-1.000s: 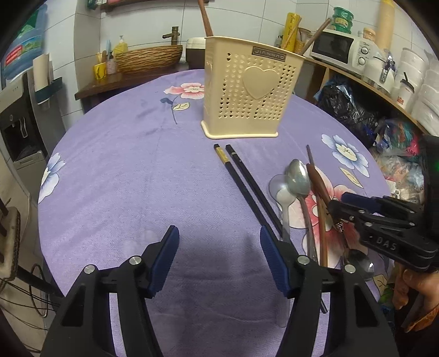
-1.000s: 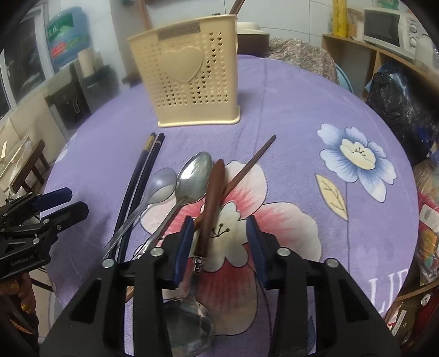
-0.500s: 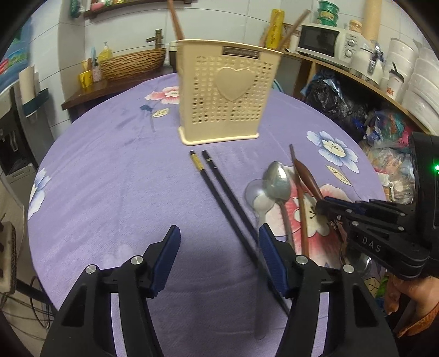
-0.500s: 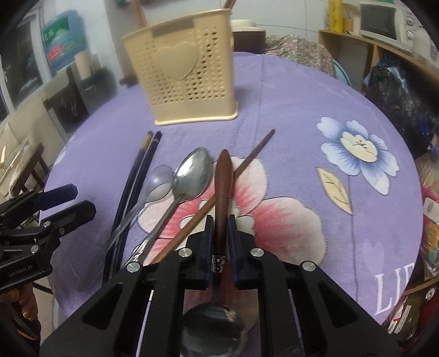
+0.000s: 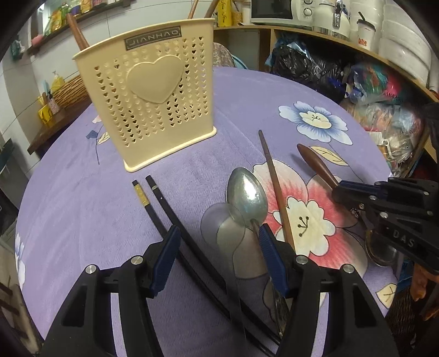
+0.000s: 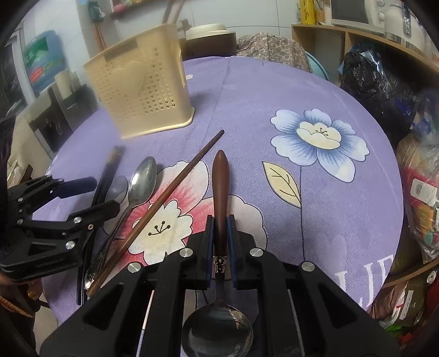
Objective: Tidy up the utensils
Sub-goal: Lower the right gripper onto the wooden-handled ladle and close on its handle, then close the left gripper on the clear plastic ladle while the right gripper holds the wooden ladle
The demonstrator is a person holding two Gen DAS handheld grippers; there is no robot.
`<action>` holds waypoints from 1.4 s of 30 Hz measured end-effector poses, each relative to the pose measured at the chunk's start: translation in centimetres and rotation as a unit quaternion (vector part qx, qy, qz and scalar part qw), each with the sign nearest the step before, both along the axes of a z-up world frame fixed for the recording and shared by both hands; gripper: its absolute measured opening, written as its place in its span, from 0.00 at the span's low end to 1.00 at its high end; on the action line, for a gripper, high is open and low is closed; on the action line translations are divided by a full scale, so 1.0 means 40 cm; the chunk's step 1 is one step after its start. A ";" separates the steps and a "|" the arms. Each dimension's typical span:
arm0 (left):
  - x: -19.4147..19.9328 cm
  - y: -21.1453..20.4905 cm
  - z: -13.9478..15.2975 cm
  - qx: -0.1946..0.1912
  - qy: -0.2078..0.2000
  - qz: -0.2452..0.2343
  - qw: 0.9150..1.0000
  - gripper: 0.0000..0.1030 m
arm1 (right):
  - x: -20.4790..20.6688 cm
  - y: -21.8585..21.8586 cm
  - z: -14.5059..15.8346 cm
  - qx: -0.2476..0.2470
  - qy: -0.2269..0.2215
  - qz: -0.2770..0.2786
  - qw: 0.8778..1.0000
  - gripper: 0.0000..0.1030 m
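A cream utensil holder (image 5: pixel 148 109) (image 6: pixel 142 82) with heart holes stands upright at the back of the purple cloth. My right gripper (image 6: pixel 221 219) (image 5: pixel 345 189) is shut on the brown wooden handle of a steel ladle (image 6: pixel 220 178) (image 5: pixel 315 164), whose bowl hangs under the jaws. My left gripper (image 5: pixel 218 233) (image 6: pixel 93 195) is open, hovering over two black chopsticks (image 5: pixel 164 208) and a translucent spoon (image 5: pixel 225 230). A steel spoon (image 5: pixel 247 192) (image 6: pixel 142 178) and a single brown chopstick (image 5: pixel 274 181) (image 6: pixel 178 186) lie between the two grippers.
The round table (image 6: pixel 343 219) drops off at the right, where filled plastic bags (image 5: pixel 384 90) and a wooden shelf with a microwave (image 5: pixel 274 11) stand close by. A wicker basket (image 5: pixel 68 90) sits on a sideboard behind the holder at the left.
My right gripper closed on the ladle's wooden handle and shifted it right, off the brown chopstick. My left gripper slid right and rolled, now over the black chopsticks and translucent spoon.
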State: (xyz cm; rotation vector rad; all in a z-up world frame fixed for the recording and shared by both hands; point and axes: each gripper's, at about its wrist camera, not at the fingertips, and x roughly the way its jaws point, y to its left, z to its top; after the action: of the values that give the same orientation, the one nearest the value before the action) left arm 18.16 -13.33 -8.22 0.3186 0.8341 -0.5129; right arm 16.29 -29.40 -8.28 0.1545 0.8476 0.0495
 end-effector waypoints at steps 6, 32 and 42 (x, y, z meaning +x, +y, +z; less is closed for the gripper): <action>0.023 -0.012 -0.010 0.013 0.000 0.005 1.000 0.53 | 0.000 0.000 -0.007 0.002 0.001 -0.001 1.000 0.10; 0.044 0.223 0.000 -0.029 0.009 0.130 0.991 0.36 | 0.019 0.022 -0.005 -0.026 0.007 0.013 1.000 0.15; 0.014 0.228 -0.014 -0.012 0.010 0.156 0.988 0.57 | 0.060 0.023 -0.004 -0.060 0.021 0.030 0.998 0.52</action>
State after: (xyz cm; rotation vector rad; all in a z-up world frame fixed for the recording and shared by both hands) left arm 18.73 -4.21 -8.79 0.1548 0.8783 -0.2334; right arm 18.68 -28.46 -8.45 0.0180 0.8938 0.0514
